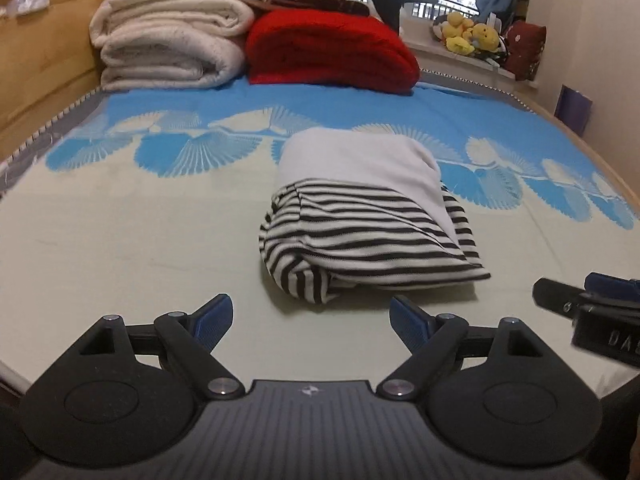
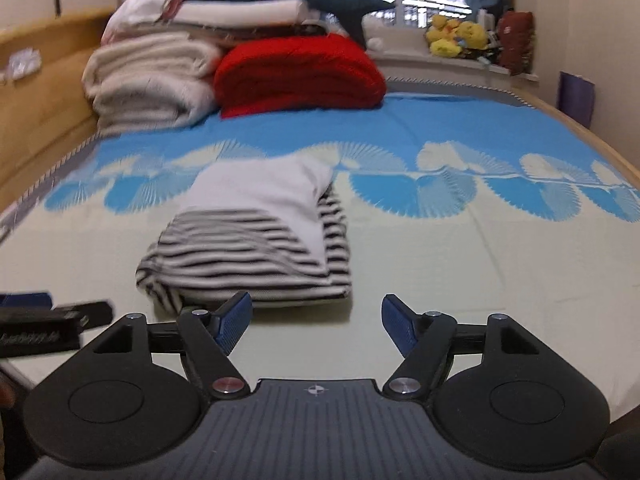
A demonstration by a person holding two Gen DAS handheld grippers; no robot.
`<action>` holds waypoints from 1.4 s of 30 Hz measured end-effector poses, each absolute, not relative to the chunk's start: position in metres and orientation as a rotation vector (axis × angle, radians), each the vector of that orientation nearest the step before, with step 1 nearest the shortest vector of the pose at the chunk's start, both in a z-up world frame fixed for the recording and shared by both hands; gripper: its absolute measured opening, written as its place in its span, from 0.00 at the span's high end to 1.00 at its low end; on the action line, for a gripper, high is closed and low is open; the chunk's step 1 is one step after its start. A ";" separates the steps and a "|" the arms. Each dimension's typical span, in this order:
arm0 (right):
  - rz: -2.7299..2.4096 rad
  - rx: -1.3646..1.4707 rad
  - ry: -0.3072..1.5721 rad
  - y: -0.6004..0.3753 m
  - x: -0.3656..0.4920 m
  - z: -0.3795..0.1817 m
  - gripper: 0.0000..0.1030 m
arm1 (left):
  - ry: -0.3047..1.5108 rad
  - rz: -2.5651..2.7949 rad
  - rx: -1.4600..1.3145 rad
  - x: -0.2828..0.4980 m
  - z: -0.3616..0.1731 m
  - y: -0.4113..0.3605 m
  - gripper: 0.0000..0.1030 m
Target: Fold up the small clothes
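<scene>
A small black-and-white striped garment with a plain white panel [image 1: 360, 216] lies folded into a compact bundle on the bed sheet [image 1: 120, 240]. It also shows in the right wrist view [image 2: 256, 240]. My left gripper [image 1: 312, 320] is open and empty, just in front of the bundle's near edge. My right gripper [image 2: 316, 320] is open and empty, in front of the bundle's near right corner. The right gripper's tip shows at the right edge of the left wrist view [image 1: 592, 304]. The left gripper's tip shows at the left edge of the right wrist view [image 2: 52, 316].
Folded cream blankets [image 1: 168, 40] and a red blanket [image 1: 332, 52] are stacked at the head of the bed against a wooden headboard [image 1: 40, 60]. Yellow plush toys [image 1: 472, 34] sit on the windowsill. A wall runs along the bed's right side.
</scene>
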State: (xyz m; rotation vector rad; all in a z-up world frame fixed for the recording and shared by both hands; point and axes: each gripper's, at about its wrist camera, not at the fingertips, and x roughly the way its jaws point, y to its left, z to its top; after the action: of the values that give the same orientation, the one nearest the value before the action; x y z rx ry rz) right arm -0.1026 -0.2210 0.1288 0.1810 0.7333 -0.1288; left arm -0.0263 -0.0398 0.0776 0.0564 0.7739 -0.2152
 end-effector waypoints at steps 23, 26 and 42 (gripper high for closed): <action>-0.101 0.151 0.735 -0.185 -0.075 0.120 0.29 | 0.795 -0.228 0.029 -0.008 0.068 -0.035 0.13; -0.102 0.149 0.734 -0.185 -0.075 0.121 0.29 | 0.796 -0.232 0.025 -0.008 0.067 -0.036 0.13; -0.096 0.145 0.730 -0.184 -0.077 0.122 0.29 | 0.794 -0.227 0.028 -0.009 0.067 -0.036 0.13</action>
State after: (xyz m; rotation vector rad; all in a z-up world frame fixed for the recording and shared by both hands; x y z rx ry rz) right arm -0.0775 -0.1843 0.1217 0.1448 0.7297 -0.0962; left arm -0.0089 -0.0360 0.0668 0.0276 0.7936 -0.2271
